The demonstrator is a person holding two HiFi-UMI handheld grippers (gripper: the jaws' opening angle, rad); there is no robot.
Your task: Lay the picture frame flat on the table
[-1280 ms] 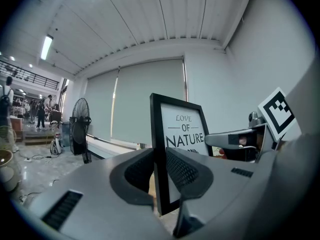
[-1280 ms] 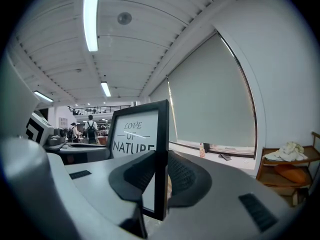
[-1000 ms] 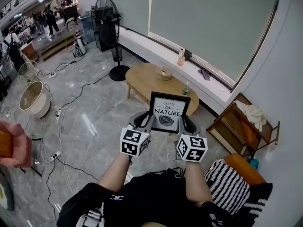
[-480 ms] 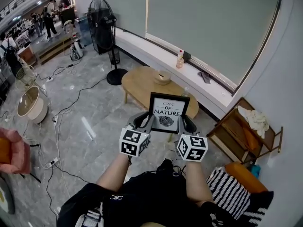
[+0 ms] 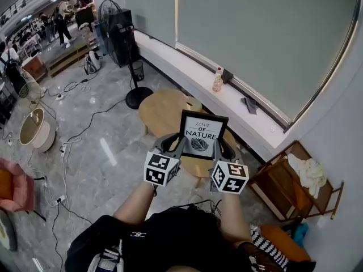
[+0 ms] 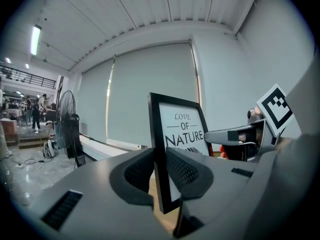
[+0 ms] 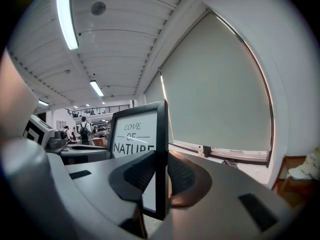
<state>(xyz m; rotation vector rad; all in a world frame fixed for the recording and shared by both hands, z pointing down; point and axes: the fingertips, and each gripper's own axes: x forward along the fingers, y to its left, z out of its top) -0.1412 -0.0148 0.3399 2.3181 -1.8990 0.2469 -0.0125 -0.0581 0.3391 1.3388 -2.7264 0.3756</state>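
Note:
A black picture frame (image 5: 202, 135) with a white print reading "Love of Nature" is held upright in the air between both grippers. My left gripper (image 5: 177, 146) is shut on the frame's left edge (image 6: 156, 154). My right gripper (image 5: 218, 148) is shut on its right edge (image 7: 161, 154). The frame hangs above a round light-wood table (image 5: 161, 109) that stands on the floor ahead. In the left gripper view the print (image 6: 182, 129) faces the camera; the right gripper view shows the same print (image 7: 135, 134) from the other side.
A standing fan (image 5: 116, 35) is beyond the table to the left. A long window ledge (image 5: 227, 92) carries a bottle (image 5: 217, 81). A wooden shelf (image 5: 298, 183) stands at the right. Cables (image 5: 74, 129) trail across the grey floor, with a basket (image 5: 35, 130) at far left.
Both grippers keep the same hold on the frame. The view has moved forward: the table now lies directly under the frame, and the shelf and striped cushion have slid toward the lower right.

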